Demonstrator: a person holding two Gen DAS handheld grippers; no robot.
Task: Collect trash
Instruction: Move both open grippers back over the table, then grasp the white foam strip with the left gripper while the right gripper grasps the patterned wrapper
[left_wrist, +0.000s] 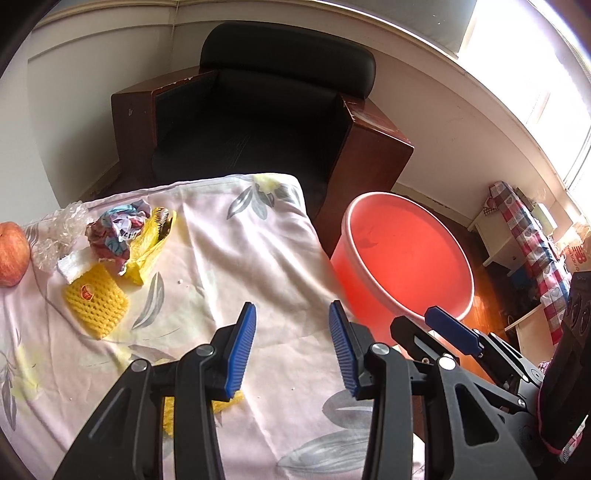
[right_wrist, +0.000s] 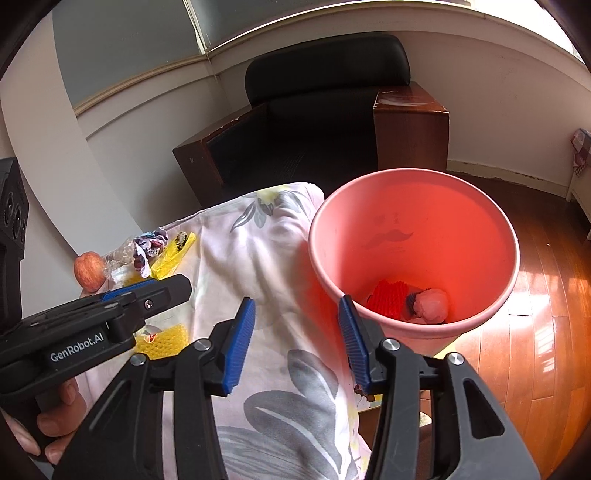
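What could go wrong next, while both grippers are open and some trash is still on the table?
1. The apple lies right beside the crumpled wrappers; a wide grab may take it too.
2. The yellow foam net is soft and may slip from the left gripper fingers.
3. The pink bin stands off the table edge, so a piece released early could fall on the floor.

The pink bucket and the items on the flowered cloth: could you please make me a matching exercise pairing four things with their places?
Things:
1. apple
2. yellow foam net
3. pink bucket
4. white crumpled ball

Places:
A. on the floor beside the table's edge
B. at the bottom of the bucket
C. at the far left edge of the cloth
D. on the cloth, nearer the camera than the crumpled wrapper pile

Pairs: 1-C, 2-D, 3-A, 4-B
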